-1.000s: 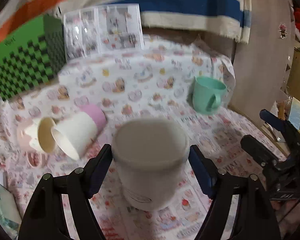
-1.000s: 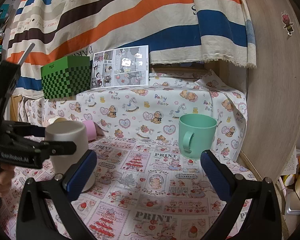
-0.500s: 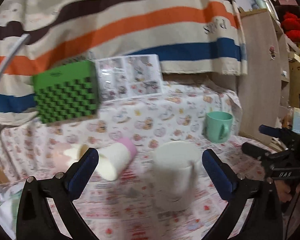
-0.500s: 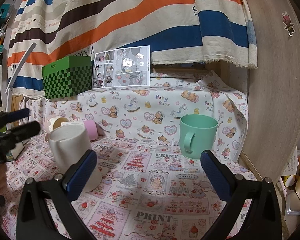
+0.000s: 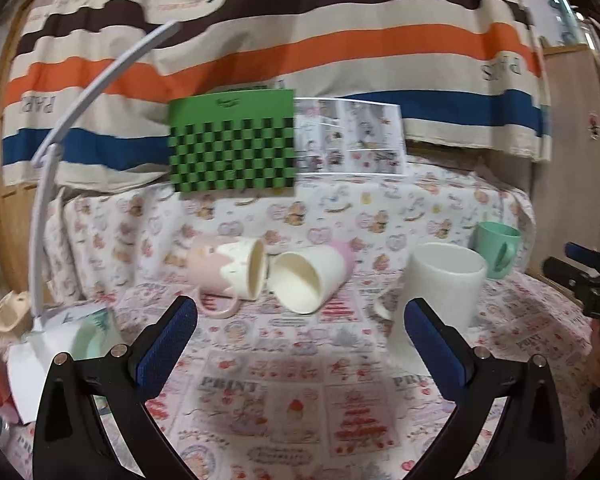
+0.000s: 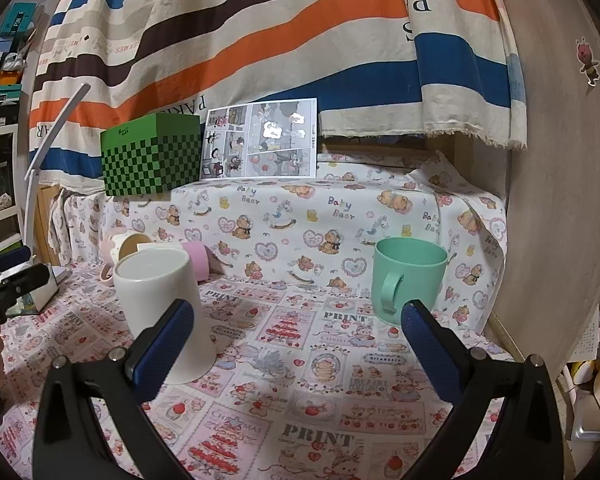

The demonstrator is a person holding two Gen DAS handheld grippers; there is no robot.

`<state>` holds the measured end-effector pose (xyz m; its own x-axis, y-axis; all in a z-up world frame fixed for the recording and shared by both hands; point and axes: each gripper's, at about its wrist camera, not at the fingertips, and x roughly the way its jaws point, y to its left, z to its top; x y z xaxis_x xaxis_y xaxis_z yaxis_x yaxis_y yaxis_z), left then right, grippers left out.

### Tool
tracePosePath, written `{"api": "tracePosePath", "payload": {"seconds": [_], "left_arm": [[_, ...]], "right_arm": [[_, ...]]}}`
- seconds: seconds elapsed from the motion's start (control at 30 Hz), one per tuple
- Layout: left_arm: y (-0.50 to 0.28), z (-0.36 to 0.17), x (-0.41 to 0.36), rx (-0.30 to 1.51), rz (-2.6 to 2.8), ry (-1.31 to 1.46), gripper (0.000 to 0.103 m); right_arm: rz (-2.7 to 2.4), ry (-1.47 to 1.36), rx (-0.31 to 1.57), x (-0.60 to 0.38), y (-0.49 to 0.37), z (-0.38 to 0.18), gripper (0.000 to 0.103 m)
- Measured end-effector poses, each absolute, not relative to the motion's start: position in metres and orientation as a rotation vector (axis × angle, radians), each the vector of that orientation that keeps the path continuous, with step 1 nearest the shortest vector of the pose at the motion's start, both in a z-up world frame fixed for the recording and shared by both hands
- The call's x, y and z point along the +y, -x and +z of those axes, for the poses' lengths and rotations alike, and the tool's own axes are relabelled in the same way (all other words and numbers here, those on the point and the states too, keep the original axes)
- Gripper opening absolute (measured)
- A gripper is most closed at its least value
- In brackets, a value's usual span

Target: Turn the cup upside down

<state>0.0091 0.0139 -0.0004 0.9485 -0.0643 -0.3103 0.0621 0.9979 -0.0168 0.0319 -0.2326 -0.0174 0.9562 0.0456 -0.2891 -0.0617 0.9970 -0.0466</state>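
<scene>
Right wrist view: we see the white cup standing free on the bench, right claw and left claw both spread, nothing held.

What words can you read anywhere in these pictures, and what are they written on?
"PRINT": on the tablecloth, repeated in several squares.
"Baby Bear": on the cloth's draped back part.
"CHRISTMAS": on the tablecloth, small and faint.
"HERMES": mirrored, on the striped curtain.
"PARIS": mirrored, partly folded, on the curtain.
Green checkered box: a small mark on top, too small to read.
Comic sheet: text too small to read.
</scene>
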Motion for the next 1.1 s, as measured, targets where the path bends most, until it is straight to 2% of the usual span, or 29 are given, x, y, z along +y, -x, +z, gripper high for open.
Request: {"api": "tracePosePath", "payload": {"seconds": [1.1], "left_arm": [[-0.01,-0.003,0.008,0.319,-0.057,-0.017,0.103]], "right_arm": [[0.048,0.054,0.296,-0.232,-0.032,-0.018,0.103]]}}
